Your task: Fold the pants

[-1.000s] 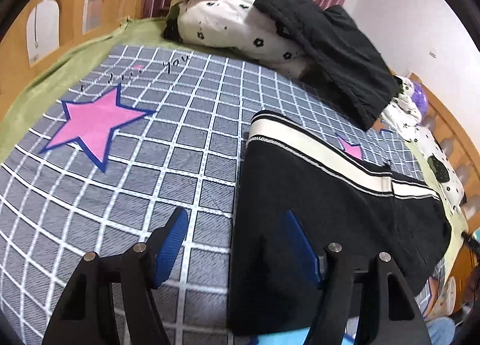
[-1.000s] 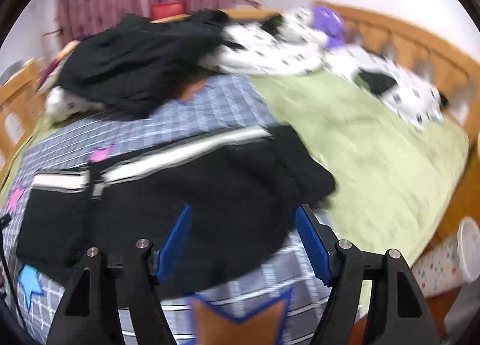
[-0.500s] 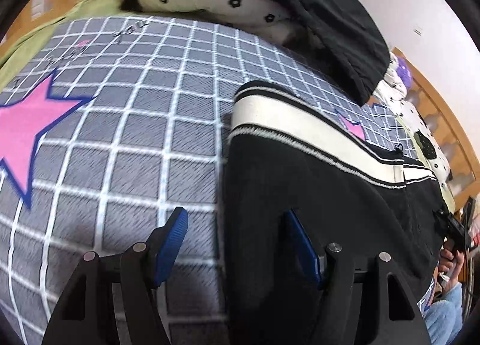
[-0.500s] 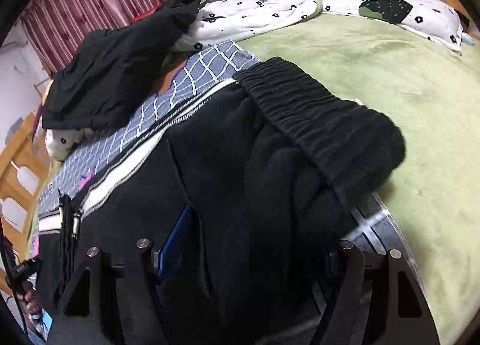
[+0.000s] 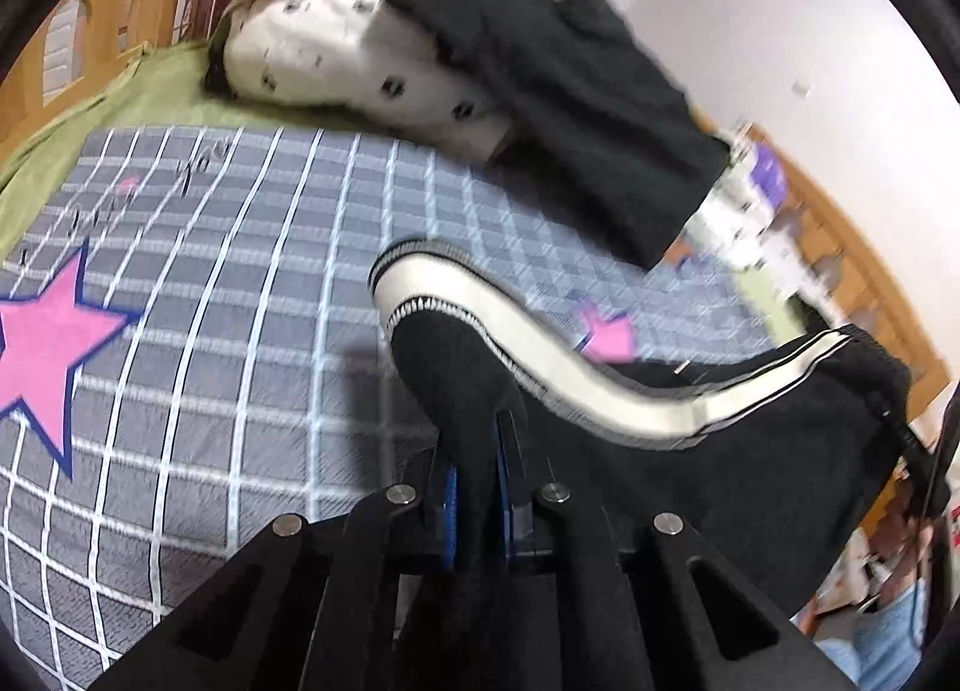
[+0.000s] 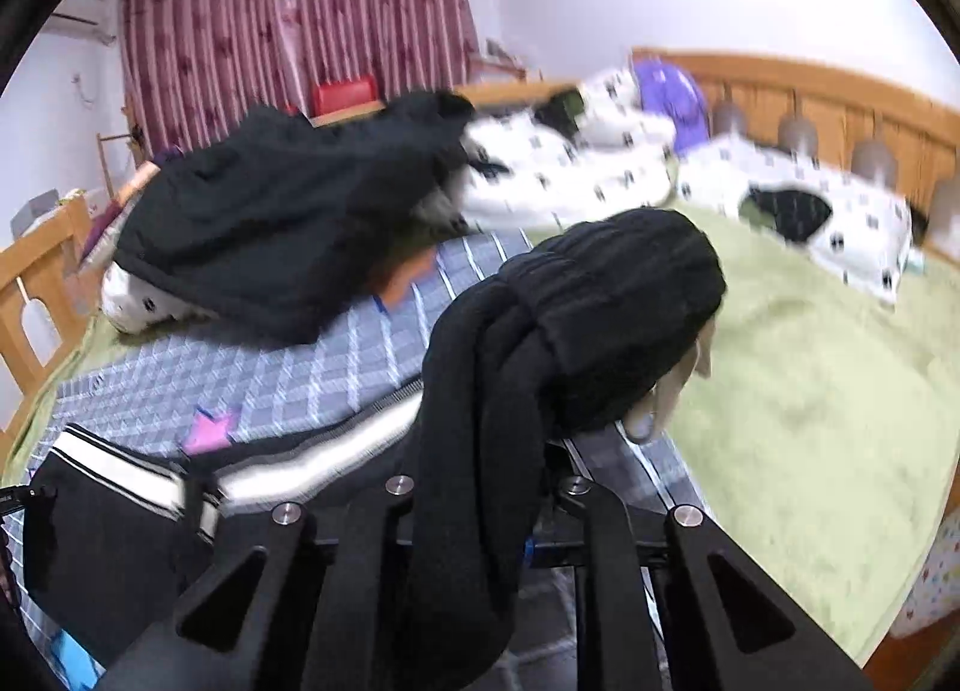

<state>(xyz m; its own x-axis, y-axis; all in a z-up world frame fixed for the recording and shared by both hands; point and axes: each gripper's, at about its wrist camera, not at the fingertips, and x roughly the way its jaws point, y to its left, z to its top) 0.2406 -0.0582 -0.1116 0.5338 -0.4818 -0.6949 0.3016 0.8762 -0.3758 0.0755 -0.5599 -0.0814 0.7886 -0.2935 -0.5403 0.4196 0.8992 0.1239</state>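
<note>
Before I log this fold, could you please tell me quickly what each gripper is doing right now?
Left gripper: shut on the black pants.
Right gripper: jaws closing, pants' bunched waistband end between them.

Script on the checked blanket (image 5: pixel 252 295) is too blurred to read.

Pants (image 5: pixel 690 481) on blanket (image 5: pixel 240 331), jacket (image 5: pixel 570 108) behind on pillows (image 5: pixel 336 54)
</note>
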